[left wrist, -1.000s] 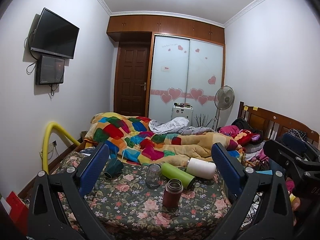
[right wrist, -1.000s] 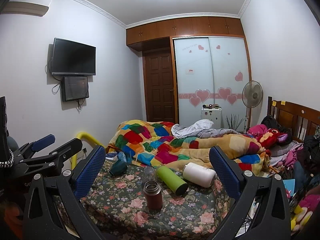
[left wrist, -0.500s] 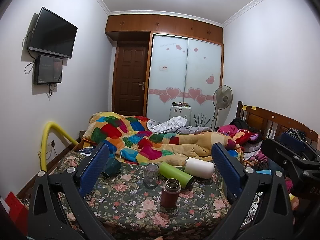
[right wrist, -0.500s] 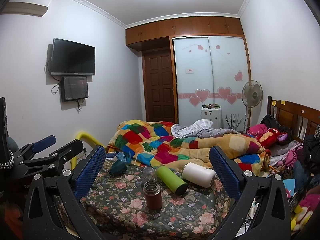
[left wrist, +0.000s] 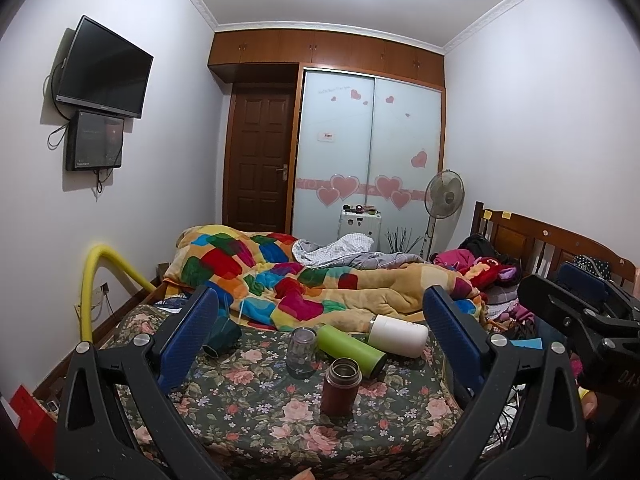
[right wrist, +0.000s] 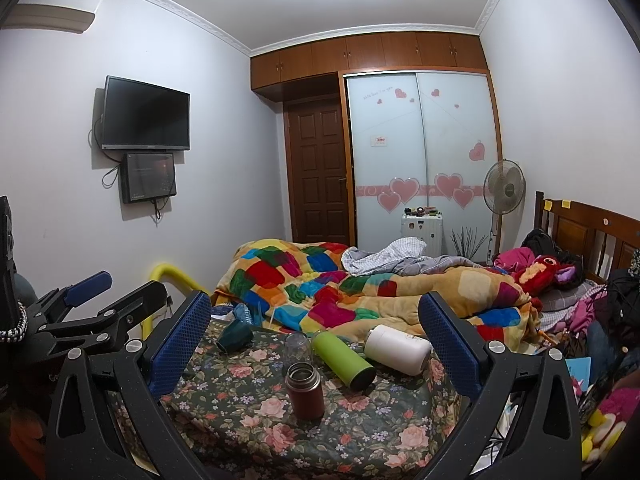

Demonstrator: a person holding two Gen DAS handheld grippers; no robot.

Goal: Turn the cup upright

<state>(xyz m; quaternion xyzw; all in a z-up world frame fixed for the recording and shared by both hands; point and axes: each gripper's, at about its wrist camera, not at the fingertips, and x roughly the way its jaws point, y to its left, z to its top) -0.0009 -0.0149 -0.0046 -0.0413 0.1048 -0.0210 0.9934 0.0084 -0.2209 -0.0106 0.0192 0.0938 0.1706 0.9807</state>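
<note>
Both tools, the left tool (left wrist: 316, 322) and the right tool (right wrist: 314, 320), were spread wide and pinched nothing, held well back from the floral-covered worktop (right wrist: 248, 412). Low in the middle of each frame, a green cup (left wrist: 351, 346) and a white cup (left wrist: 398, 335) lay on their sides, and a teal cup (left wrist: 222, 335) lay tipped at centre left. The brown flask (left wrist: 340, 386) and clear glass (left wrist: 301, 354) stood upright just beside the green cup. Reaching in could likely topple those two, and a round cup might roll on the soft cloth.
</note>
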